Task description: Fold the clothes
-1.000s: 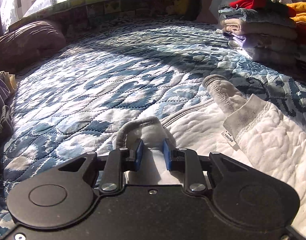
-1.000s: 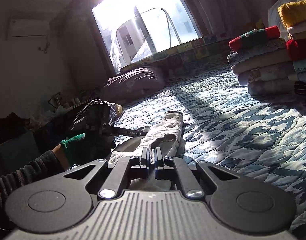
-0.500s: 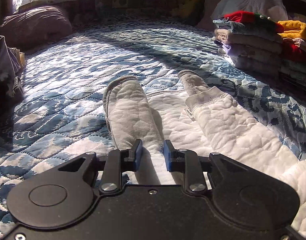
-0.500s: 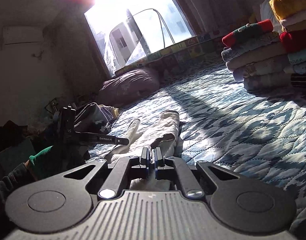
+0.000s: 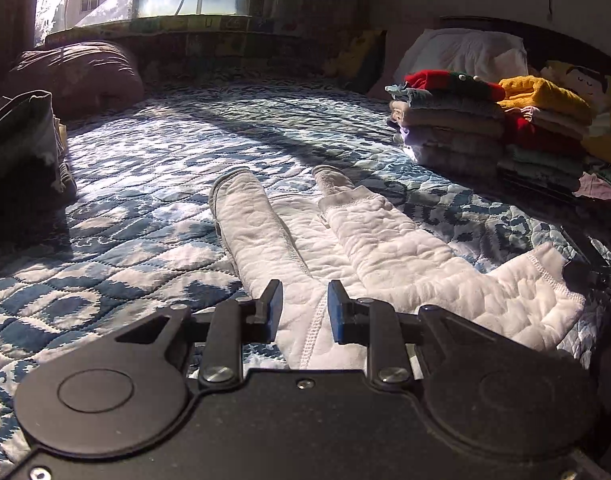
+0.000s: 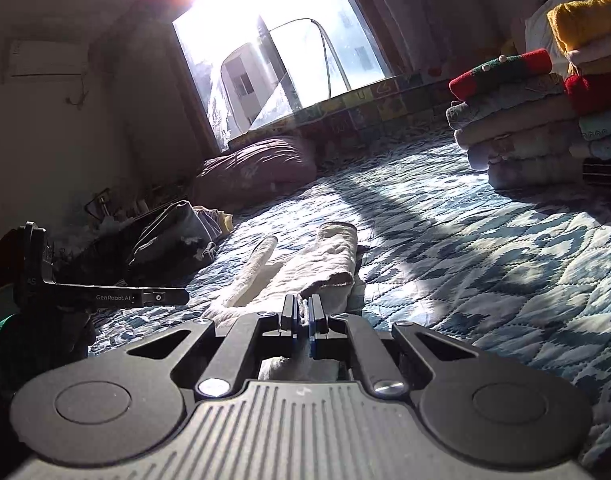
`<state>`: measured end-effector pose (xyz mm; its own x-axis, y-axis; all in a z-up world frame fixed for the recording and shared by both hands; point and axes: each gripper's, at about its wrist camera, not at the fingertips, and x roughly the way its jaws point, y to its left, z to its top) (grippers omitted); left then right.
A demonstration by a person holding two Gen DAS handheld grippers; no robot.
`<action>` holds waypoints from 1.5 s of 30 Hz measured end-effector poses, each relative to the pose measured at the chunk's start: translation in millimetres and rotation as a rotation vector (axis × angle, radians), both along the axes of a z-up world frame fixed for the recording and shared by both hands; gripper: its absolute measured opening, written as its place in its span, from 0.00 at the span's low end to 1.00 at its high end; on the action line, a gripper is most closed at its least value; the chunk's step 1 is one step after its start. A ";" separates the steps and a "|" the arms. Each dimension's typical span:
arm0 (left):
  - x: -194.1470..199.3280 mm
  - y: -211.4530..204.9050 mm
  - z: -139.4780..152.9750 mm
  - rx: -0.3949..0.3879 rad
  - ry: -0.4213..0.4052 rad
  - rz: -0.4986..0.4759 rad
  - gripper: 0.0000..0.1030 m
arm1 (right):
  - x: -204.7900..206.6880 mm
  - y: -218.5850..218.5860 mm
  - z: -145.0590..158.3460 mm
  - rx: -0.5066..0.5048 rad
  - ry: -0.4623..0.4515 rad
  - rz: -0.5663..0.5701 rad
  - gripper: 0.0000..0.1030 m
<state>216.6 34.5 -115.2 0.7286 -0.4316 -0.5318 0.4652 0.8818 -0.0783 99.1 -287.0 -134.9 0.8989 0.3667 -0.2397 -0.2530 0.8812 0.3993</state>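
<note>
Left wrist view: a white quilted garment is laid flat on the blue patterned bedspread, both sleeves folded over the body, and the left gripper is held with jaws parted above the garment's near edge, nothing being clamped; folded clothes are stacked well apart at the far right. Right wrist view: the right gripper is seen with jaws nearly together, apparently pinched on a fold of the white garment's edge, though glare from the window obscures the contact; the left gripper is visible at the left.
</note>
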 end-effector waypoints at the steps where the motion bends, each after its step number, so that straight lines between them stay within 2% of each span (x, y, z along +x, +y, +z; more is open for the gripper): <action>1: -10.4 0.2 -2.1 0.015 0.015 0.001 0.21 | 0.8 0.7 0.5 -0.001 -0.003 0.000 0.07; 4: -40.7 -0.1 -9.4 0.064 0.063 0.007 0.21 | 5.0 2.7 4.7 -0.015 -0.023 0.000 0.07; 7: -55.7 1.7 -17.9 0.034 0.098 -0.003 0.21 | 13.2 3.5 13.6 -0.040 -0.050 -0.008 0.07; 14: -60.6 -14.2 -33.3 0.014 0.149 -0.020 0.21 | 47.0 9.2 37.5 -0.109 -0.082 0.001 0.06; 18: -52.0 -18.2 -49.3 -0.028 0.216 0.006 0.21 | 62.5 14.0 38.1 -0.153 -0.053 0.020 0.06; 22: -49.7 -9.7 -43.4 -0.069 0.242 -0.039 0.23 | 65.7 14.1 41.0 -0.157 -0.031 0.033 0.06; 24: -54.0 0.6 -29.5 -0.087 0.214 -0.082 0.24 | 63.7 14.1 43.4 -0.171 -0.030 0.040 0.06; 26: -55.2 16.7 -9.1 -0.191 0.145 -0.082 0.24 | 63.2 14.8 44.0 -0.191 -0.028 0.043 0.06; 28: -50.1 23.6 -1.2 -0.256 0.080 -0.047 0.24 | 63.5 15.3 44.5 -0.202 -0.024 0.041 0.06; 30: -36.1 20.5 -3.3 -0.269 0.007 -0.022 0.24 | 64.4 16.7 46.1 -0.203 -0.020 0.039 0.06; 33: -5.5 0.5 -15.3 -0.213 -0.023 0.030 0.24 | 65.1 22.0 51.5 -0.210 -0.021 0.042 0.06; 35: 16.2 -17.2 -25.6 -0.146 0.026 0.032 0.24 | 64.4 27.8 56.4 -0.225 -0.028 0.053 0.06; 36: 23.8 -21.1 -31.1 -0.112 0.081 0.020 0.24 | 64.4 29.6 58.2 -0.232 -0.030 0.058 0.06; 37: 28.9 -31.8 -42.1 -0.044 0.134 -0.001 0.24 | 64.6 31.4 60.1 -0.236 -0.031 0.062 0.06; 39: 22.2 -45.8 -46.8 0.054 0.065 -0.021 0.24 | 65.5 34.6 65.4 -0.237 -0.032 0.067 0.06; 42: 15.5 -30.5 -35.2 0.016 0.054 -0.042 0.25 | 64.6 38.4 74.3 -0.236 -0.044 0.071 0.06; 45: -10.5 -9.7 -22.7 -0.020 0.001 -0.097 0.32 | 63.9 42.0 81.5 -0.242 -0.051 0.075 0.06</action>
<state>206.1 24.7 -137.8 0.6824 -0.5107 -0.5230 0.5481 0.8309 -0.0962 163.0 -245.0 -53.4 0.8844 0.3706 -0.2835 -0.3361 0.9275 0.1639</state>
